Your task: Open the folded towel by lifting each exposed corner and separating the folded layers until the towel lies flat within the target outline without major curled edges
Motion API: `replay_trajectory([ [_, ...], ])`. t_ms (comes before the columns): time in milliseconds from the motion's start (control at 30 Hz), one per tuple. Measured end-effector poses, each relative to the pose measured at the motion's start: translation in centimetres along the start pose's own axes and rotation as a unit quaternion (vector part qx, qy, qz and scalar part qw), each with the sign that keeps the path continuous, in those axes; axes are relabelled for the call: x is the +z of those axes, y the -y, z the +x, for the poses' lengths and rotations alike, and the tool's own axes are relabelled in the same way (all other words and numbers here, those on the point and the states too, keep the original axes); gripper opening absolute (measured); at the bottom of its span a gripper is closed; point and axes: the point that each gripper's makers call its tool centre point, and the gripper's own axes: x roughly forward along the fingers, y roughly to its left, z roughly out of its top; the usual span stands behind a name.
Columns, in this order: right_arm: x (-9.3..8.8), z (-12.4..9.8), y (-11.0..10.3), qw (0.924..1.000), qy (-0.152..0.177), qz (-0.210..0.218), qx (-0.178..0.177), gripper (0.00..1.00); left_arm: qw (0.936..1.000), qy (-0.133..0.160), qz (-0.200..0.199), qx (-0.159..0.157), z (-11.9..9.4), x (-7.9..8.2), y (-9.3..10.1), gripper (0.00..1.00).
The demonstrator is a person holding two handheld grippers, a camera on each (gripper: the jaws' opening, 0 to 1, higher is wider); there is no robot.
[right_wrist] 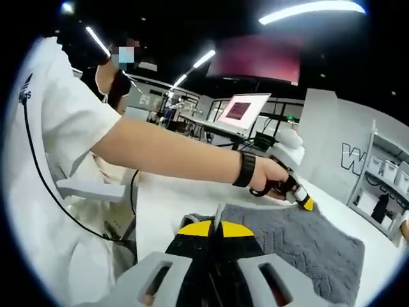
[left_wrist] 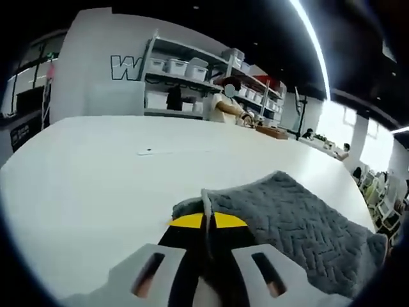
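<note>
1. In the left gripper view, the left hand-held gripper (left_wrist: 208, 220) is seen with its yellow-tipped jaws pressed together on a raised fold at the edge of the grey towel (left_wrist: 300, 233)
2. In the right gripper view, the right hand-held gripper (right_wrist: 216, 229) is likewise closed, a thin lip of the towel (right_wrist: 300, 246) being pinched between its jaws
3. The left hand-held gripper (right_wrist: 305, 203) is also seen in the right gripper view, held in a hand (right_wrist: 271, 174) at the towel's far corner, touching the cloth
4. The towel is spread on the white table (left_wrist: 96, 185), its quilted surface lying mostly flat between the two pinched edges
5. Wide bare table is left beyond the towel toward the far edge, where a small flat object (left_wrist: 153, 151) lies; shelving (left_wrist: 192, 77) stands well behind
</note>
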Motion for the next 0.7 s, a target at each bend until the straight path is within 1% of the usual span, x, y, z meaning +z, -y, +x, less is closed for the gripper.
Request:
replay_trajectory([
  [133, 0.1, -0.2, -0.1, 0.9998, 0.0, -0.017, -0.004, 0.0, 0.9999, 0.005, -0.012, 0.001, -0.1, 0.4, -0.1, 0.01],
  [233, 0.3, -0.3, 0.0, 0.9999, 0.003, -0.015, -0.004, 0.0, 0.9998, 0.006, -0.018, 0.0, -0.1, 0.5, -0.1, 0.01],
  [367, 0.5, -0.5, 0.0, 0.9998, 0.006, -0.02, -0.008, 0.0, 0.9996, 0.015, -0.023, -0.001, -0.2, 1.1, 0.3, 0.01],
  [500, 0.7, -0.7, 0.2, 0.9996, 0.007, -0.023, -0.015, 0.0, 0.9991, 0.019, -0.037, -0.003, -0.2, 1.6, 0.3, 0.01],
  [633, 1.2, -1.1, 0.6, 0.9994, 0.021, -0.015, -0.024, 0.0, 0.9993, 0.021, -0.029, -0.003, -0.3, 1.9, 0.3, 0.01],
  [700, 1.3, -1.1, 0.6, 0.9994, 0.02, -0.014, -0.026, 0.0, 0.9994, 0.022, -0.028, -0.003, -0.3, 2.0, 0.4, 0.01],
])
